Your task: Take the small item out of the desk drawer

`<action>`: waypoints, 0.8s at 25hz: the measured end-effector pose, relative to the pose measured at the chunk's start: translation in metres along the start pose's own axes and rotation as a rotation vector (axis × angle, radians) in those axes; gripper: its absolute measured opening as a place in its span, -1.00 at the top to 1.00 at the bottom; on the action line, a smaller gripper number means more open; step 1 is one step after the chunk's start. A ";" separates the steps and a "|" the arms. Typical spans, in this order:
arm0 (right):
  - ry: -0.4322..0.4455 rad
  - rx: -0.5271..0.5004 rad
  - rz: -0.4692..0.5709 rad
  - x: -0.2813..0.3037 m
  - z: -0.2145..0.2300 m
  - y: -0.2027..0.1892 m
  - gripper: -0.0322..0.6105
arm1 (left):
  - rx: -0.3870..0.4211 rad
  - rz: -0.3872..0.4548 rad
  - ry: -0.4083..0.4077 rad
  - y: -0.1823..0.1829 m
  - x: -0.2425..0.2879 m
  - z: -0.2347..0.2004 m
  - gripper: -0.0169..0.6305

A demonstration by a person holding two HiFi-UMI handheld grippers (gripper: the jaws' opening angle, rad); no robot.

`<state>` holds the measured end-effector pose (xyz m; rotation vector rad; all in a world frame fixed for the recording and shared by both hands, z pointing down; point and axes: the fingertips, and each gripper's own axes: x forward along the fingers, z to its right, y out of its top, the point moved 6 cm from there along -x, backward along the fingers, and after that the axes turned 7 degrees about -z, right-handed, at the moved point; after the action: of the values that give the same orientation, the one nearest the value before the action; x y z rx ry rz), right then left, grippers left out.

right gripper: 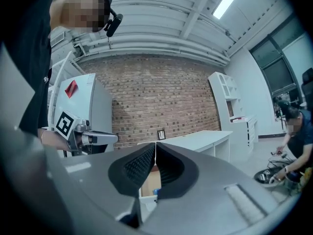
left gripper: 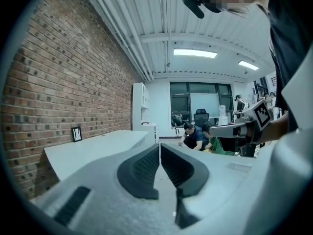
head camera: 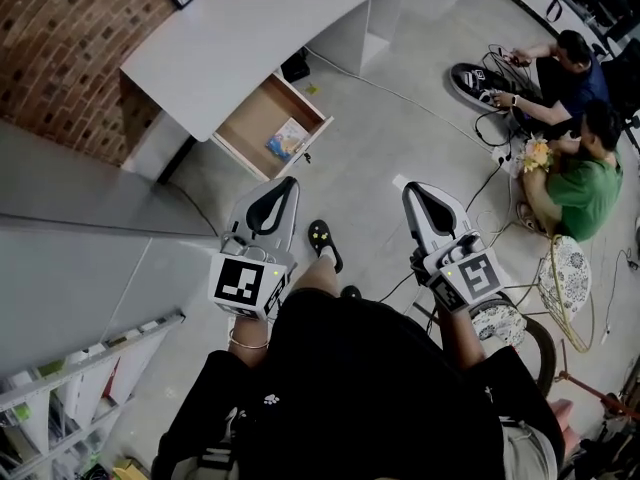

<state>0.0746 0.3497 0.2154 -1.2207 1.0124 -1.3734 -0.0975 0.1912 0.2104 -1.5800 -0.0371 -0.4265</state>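
Ahead, the one small item (head camera: 287, 139) lies flat in the single open drawer (head camera: 243, 126) of the white desk (head camera: 250, 28), a little beyond the left gripper (head camera: 288, 183) and further up-left of the right gripper (head camera: 408, 190). Both grippers have their jaws pressed together on nothing. Two people (head camera: 565, 68) sit on the floor at right.

Black shirt (head camera: 380, 388) — grey left claw (head camera: 286, 188), right claw (head camera: 411, 193), marker cubes (head camera: 243, 282).
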 end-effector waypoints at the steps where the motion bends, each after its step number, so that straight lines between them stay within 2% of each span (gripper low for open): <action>1: 0.004 -0.004 -0.003 0.009 0.004 0.002 0.86 | 0.000 -0.003 0.005 0.000 0.005 -0.007 0.94; 12: 0.080 -0.004 -0.054 0.095 0.036 0.010 0.85 | -0.040 -0.042 0.057 0.001 0.050 -0.067 0.92; 20: 0.110 -0.023 -0.068 0.145 0.047 0.026 0.85 | -0.057 -0.027 0.074 0.008 0.072 -0.107 0.92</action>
<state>0.1254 0.2037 0.2192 -1.2170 1.0743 -1.4993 -0.0554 0.0696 0.2233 -1.6198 0.0100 -0.5104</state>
